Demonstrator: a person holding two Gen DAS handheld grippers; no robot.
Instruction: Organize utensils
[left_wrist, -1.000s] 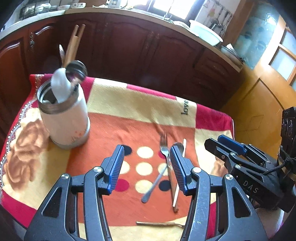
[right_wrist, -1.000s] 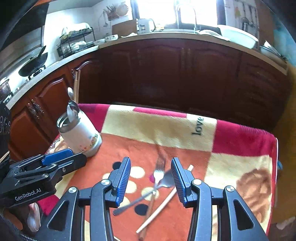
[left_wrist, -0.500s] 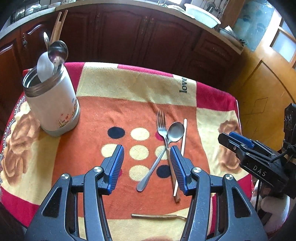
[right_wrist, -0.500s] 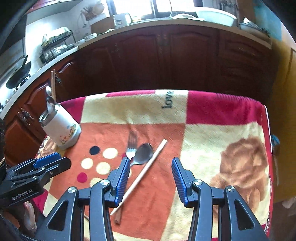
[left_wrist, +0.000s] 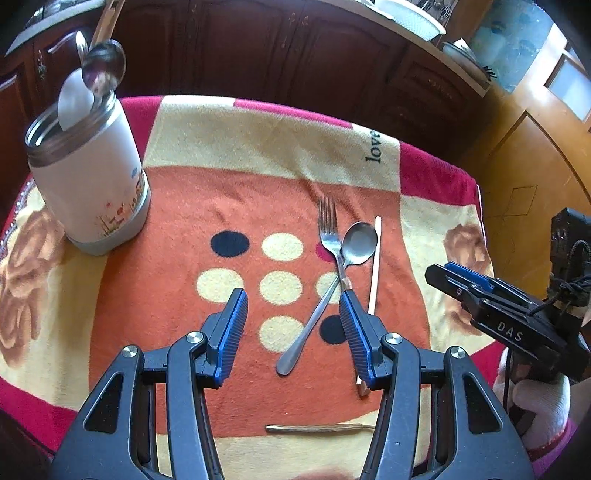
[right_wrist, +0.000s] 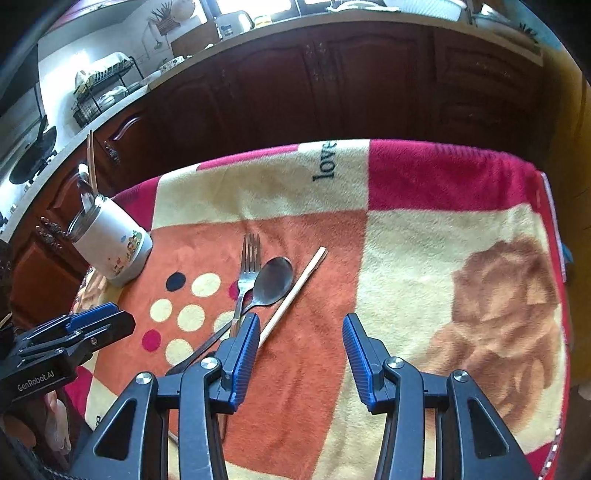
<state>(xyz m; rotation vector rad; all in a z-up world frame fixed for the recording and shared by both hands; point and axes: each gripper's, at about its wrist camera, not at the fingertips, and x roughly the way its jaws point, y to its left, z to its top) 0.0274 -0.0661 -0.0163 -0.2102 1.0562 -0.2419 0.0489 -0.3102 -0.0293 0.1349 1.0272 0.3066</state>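
A white utensil jar (left_wrist: 92, 184) stands at the cloth's left with spoons and chopsticks in it; it also shows in the right wrist view (right_wrist: 112, 247). A fork (left_wrist: 328, 229), a metal spoon (left_wrist: 356, 245) crossing it and a single chopstick (left_wrist: 375, 266) lie mid-cloth; the right wrist view shows the fork (right_wrist: 249, 258), the spoon (right_wrist: 273, 282) and the chopstick (right_wrist: 295, 291). Another thin utensil (left_wrist: 317, 428) lies near the front edge. My left gripper (left_wrist: 293, 332) is open and empty above the spoon's handle. My right gripper (right_wrist: 299, 358) is open and empty, right of the chopstick.
A patterned cloth (left_wrist: 258, 147) covers the small table. Dark wooden cabinets (right_wrist: 332, 81) run behind it, and a wooden door (left_wrist: 535, 166) stands to the right. The counter holds a dish rack (right_wrist: 103, 88).
Both grippers stayed open and empty. The left view pulled back and looks further down on the cloth. The right gripper swung right, from over the utensils to beside the chopstick.
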